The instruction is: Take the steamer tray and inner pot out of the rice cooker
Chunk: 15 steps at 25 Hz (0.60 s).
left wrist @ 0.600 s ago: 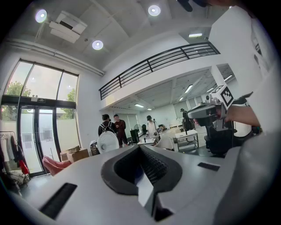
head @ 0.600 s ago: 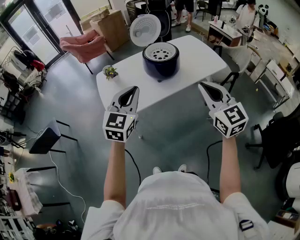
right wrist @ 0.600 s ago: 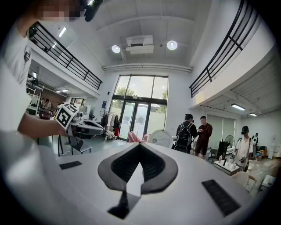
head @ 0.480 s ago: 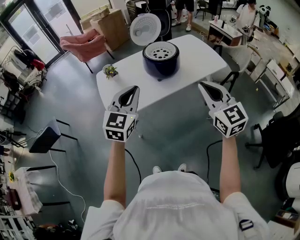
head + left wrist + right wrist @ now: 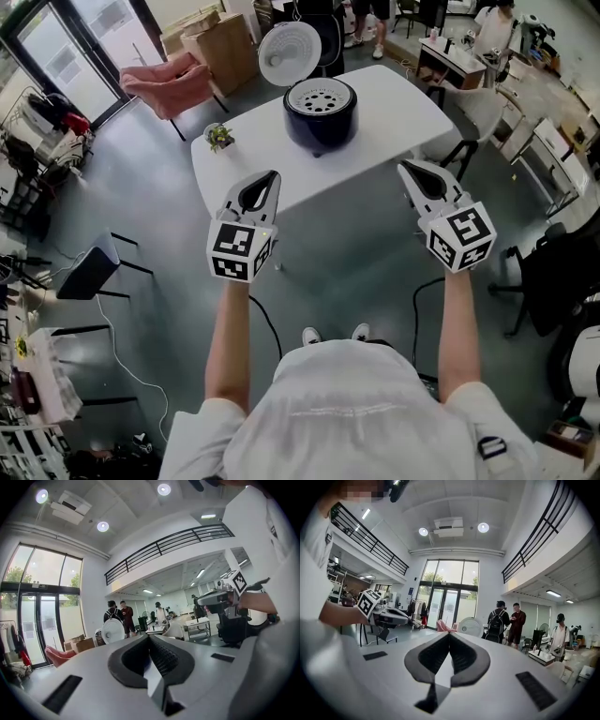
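Movement is slight: the rice cooker (image 5: 320, 127) has crept toward twelve o'clock on the table (image 5: 398, 108), steamer tray (image 5: 321, 96) still seated in it, inner pot hidden beneath. My left claw (image 5: 271, 176) and right claw (image 5: 404, 170) stay shut, empty, well short. Approach barely begun.
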Motion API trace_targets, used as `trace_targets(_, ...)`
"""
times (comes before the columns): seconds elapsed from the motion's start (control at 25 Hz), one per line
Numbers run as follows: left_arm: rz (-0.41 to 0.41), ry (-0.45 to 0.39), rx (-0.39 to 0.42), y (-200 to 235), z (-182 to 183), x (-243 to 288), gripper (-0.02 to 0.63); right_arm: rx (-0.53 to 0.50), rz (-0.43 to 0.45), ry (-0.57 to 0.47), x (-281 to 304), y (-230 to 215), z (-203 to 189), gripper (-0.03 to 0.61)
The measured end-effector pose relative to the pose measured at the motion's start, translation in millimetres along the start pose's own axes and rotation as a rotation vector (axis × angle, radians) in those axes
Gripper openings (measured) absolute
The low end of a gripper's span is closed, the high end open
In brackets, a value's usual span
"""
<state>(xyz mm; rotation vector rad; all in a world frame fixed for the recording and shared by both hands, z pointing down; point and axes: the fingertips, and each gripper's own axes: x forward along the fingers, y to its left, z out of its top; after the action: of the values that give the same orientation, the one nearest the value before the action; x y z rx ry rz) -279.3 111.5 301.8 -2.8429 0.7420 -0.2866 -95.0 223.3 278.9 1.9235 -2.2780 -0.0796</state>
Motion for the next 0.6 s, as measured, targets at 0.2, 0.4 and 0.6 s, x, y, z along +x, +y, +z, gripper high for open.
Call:
trace_targets(0.2, -0.001, 0.008, 0.003, -4, 2, 5, 0.017, -0.007, 0.026, -0.009, 0, -2, 1, 0.028)
trace_targets(0.4, -0.003, 0.002, -0.002, -10, 2, 16, 0.147, -0.028, 0.056, 0.007, 4, -6, -7, 0.180)
trace_targets(0.6, 0.005, 0.008, 0.021, -16, 3, 26, 0.210, 0.007, 0.092, -0.014, 4, -16, -11, 0.209)
